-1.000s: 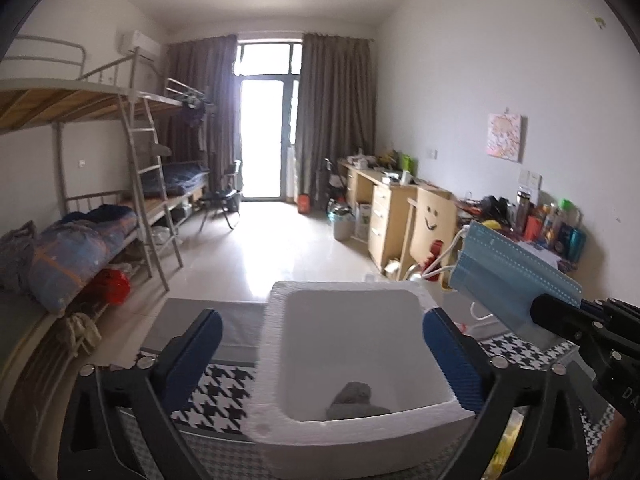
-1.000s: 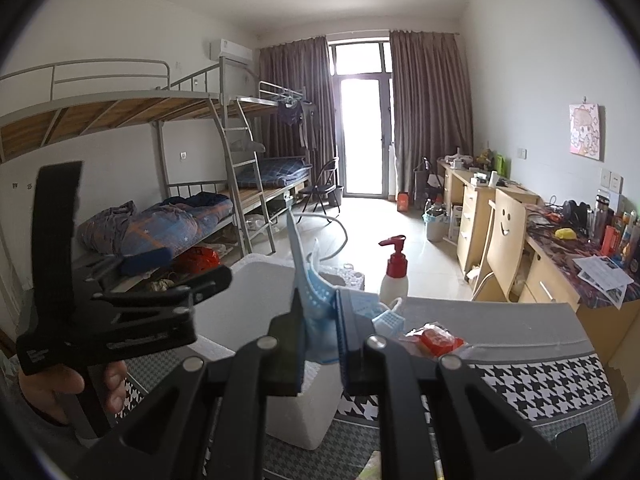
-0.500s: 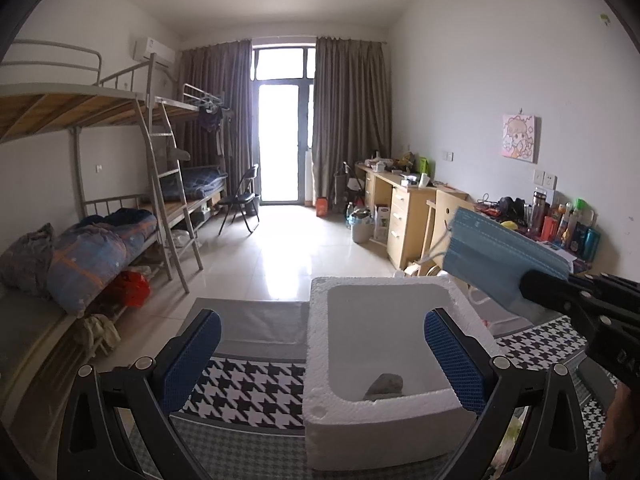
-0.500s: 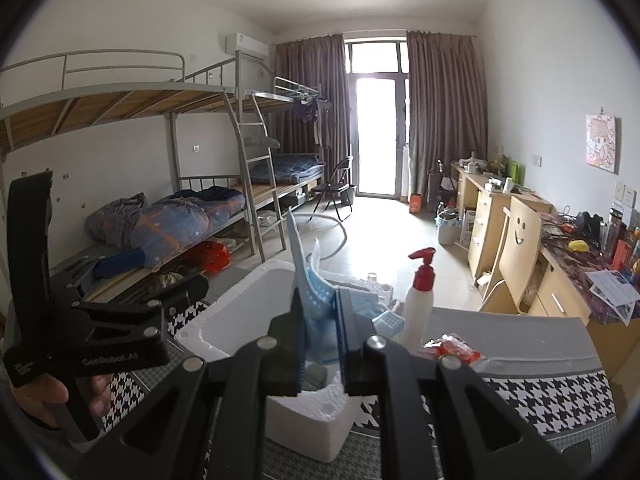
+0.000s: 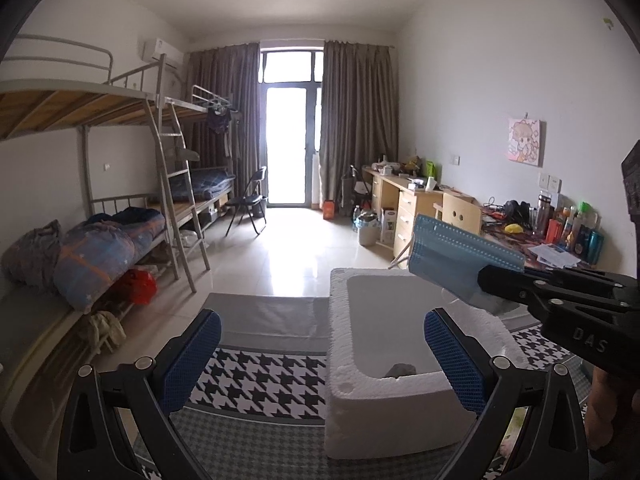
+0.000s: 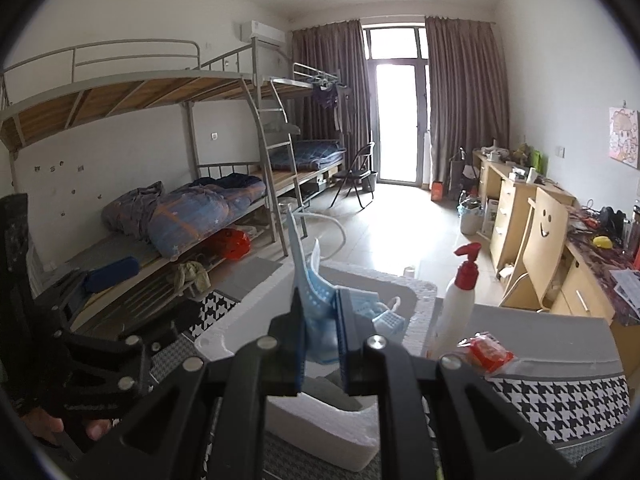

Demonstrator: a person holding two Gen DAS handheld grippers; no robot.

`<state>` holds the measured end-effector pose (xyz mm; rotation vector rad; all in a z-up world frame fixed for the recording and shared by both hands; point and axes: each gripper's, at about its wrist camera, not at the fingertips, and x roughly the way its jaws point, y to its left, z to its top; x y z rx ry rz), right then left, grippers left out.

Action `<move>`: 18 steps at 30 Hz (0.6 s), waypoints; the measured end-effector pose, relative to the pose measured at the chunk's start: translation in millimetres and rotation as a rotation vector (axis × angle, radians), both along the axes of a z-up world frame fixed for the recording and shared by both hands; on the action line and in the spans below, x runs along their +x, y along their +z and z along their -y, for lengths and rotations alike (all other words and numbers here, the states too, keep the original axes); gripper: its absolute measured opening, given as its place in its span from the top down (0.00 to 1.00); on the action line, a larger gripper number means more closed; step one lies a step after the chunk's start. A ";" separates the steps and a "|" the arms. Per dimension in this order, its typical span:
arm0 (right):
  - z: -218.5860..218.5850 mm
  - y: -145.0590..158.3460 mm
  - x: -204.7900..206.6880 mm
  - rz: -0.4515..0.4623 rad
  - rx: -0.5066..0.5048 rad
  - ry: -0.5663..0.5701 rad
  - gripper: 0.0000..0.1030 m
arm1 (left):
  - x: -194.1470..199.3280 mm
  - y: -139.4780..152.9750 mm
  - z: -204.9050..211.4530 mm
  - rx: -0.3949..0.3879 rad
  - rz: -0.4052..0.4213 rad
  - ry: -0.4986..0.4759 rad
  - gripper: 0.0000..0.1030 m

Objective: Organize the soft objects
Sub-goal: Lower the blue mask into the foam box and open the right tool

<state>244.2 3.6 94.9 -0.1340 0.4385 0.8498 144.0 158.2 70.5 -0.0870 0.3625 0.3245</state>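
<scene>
White foam box (image 5: 400,408), open-topped, on a houndstooth table mat (image 5: 260,380); small grey item (image 5: 401,370) on its floor. Blue surgical mask (image 6: 316,312), pinched in the narrow-set right gripper (image 6: 320,344), held above the box's opening. Left gripper (image 5: 320,356), jaws wide and empty, beside the box's near edge. White pump bottle (image 6: 456,300) with red head, just right of the box.

Right tool (image 6: 320,336) clamped tight, pointing slightly down, left tool (image 5: 320,356) spread wide, empty
</scene>
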 end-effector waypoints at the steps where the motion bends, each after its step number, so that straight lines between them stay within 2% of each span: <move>1: -1.6 -0.9 1.4 -0.004 -0.002 0.001 0.84 | -0.7 -0.4 -1.5 -0.002 0.001 0.004 0.01; 9: -12.8 -9.4 12.5 -0.050 -0.029 0.008 0.84 | -5.5 -4.1 -8.1 -0.018 0.001 0.009 0.01; 11: -14.4 -10.6 15.0 -0.064 -0.029 0.004 0.78 | -7.5 -4.2 -10.2 -0.023 0.004 0.009 0.01; 14: -18.7 -15.1 19.0 -0.080 -0.043 0.010 0.64 | -9.9 -5.6 -13.2 -0.029 0.008 0.015 0.01; 16: -19.9 -17.9 22.1 -0.102 -0.050 0.014 0.49 | -9.8 -6.3 -13.3 -0.032 0.005 0.016 0.01; 18: -19.7 -19.3 23.4 -0.122 -0.046 0.014 0.38 | -9.6 -7.6 -13.3 -0.031 0.002 0.015 0.01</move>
